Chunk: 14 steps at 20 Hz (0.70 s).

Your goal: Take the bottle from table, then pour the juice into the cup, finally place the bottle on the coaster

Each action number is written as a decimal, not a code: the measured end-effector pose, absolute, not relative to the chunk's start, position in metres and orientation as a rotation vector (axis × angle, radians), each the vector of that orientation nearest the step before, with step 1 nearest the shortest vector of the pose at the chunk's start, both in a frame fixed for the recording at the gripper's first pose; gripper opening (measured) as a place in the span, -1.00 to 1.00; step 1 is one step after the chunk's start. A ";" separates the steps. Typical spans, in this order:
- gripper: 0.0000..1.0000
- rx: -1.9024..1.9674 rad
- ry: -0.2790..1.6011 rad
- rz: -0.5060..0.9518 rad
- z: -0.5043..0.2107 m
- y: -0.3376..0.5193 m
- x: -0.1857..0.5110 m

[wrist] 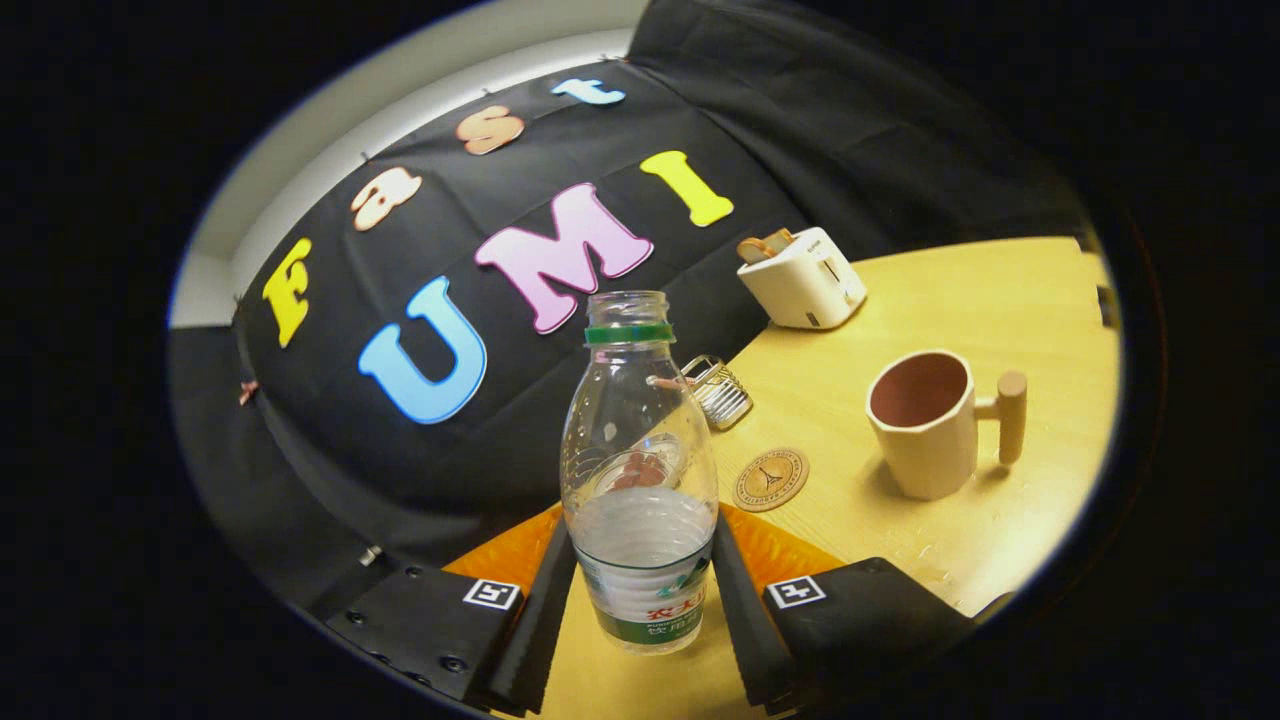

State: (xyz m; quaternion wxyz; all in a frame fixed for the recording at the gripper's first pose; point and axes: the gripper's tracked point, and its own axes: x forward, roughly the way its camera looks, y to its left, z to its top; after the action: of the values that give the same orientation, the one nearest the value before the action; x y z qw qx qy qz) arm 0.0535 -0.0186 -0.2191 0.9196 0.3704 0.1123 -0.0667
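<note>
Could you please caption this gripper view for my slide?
Gripper fingers clamp the uncapped bottle, tilted above the table; cup and coaster beyond.

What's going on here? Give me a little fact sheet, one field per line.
gripper: fingers pressed on both sides of the bottle
bottle: clear, cap off, partly filled, upright
cup: cream mug, looks empty, beyond the fingers
coaster: round, bare, between bottle and cup
toaster: at the table's far edge
table: wood
stage: bottle gripped, nothing poured yet
</note>
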 end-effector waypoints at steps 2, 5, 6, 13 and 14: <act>0.48 0.846 0.251 -0.147 -0.224 -0.021 0.054; 0.48 0.963 0.298 -0.130 -0.231 -0.018 0.050; 0.49 0.995 0.301 -0.130 -0.231 -0.020 0.051; 0.49 1.198 0.286 -0.173 -0.230 -0.036 0.057; 0.49 1.220 0.284 -0.182 -0.230 -0.039 0.058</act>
State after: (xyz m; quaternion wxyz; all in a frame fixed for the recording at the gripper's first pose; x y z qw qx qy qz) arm 0.0580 -0.0391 -0.2303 0.8064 0.5699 0.1328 -0.0850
